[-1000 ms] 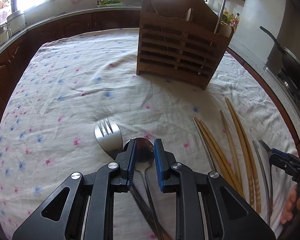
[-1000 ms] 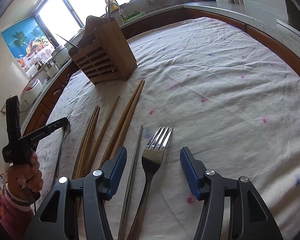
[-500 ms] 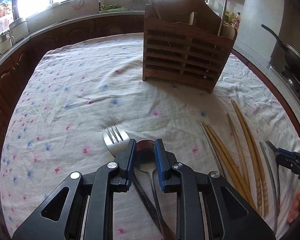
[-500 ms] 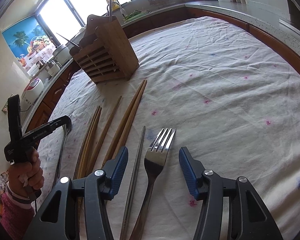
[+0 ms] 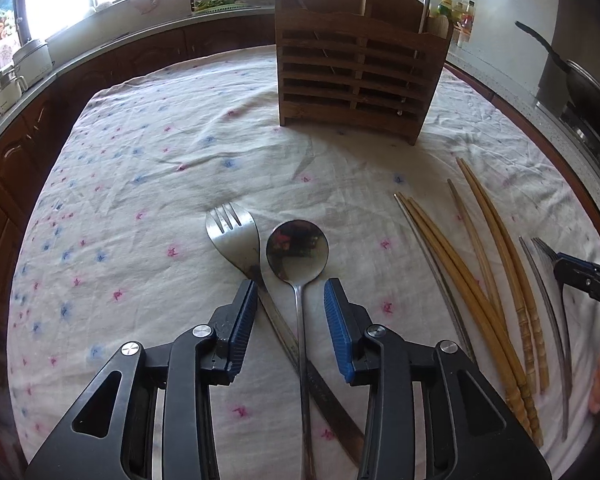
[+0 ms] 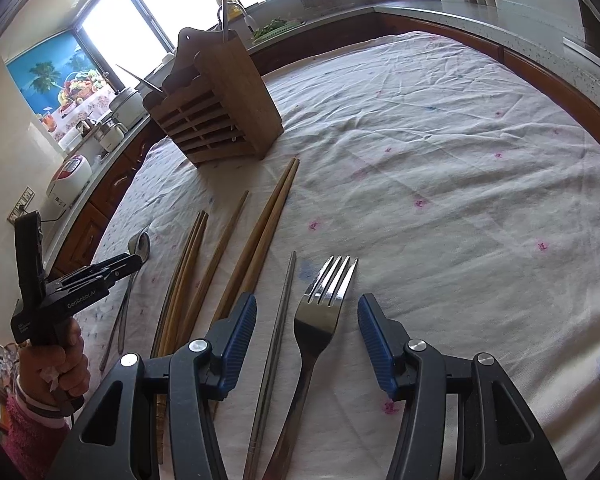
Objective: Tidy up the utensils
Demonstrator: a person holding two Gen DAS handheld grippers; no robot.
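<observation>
In the left wrist view my left gripper (image 5: 290,312) is open, its jaws on either side of the handle of a metal spoon (image 5: 297,249) lying on the cloth. A wide spork (image 5: 232,232) lies crossed under the spoon's handle. In the right wrist view my right gripper (image 6: 306,330) is open, its jaws on either side of a steel fork (image 6: 324,304) and a metal chopstick (image 6: 278,328). Wooden chopsticks (image 5: 480,280) lie between the two grippers. The wooden utensil holder (image 5: 360,72) stands upright at the far side and holds a few utensils.
The table carries a white floral cloth (image 5: 140,184). Kitchen counters ring the table, with pots (image 5: 28,60) at the left and a wok (image 5: 588,88) at the right. The holder also shows in the right wrist view (image 6: 216,108). The left gripper also shows there (image 6: 112,268).
My left gripper was shut on the spoon and has now opened; the spoon lies on the cloth. The left camera has come closer to the holder. The right gripper has barely moved.
</observation>
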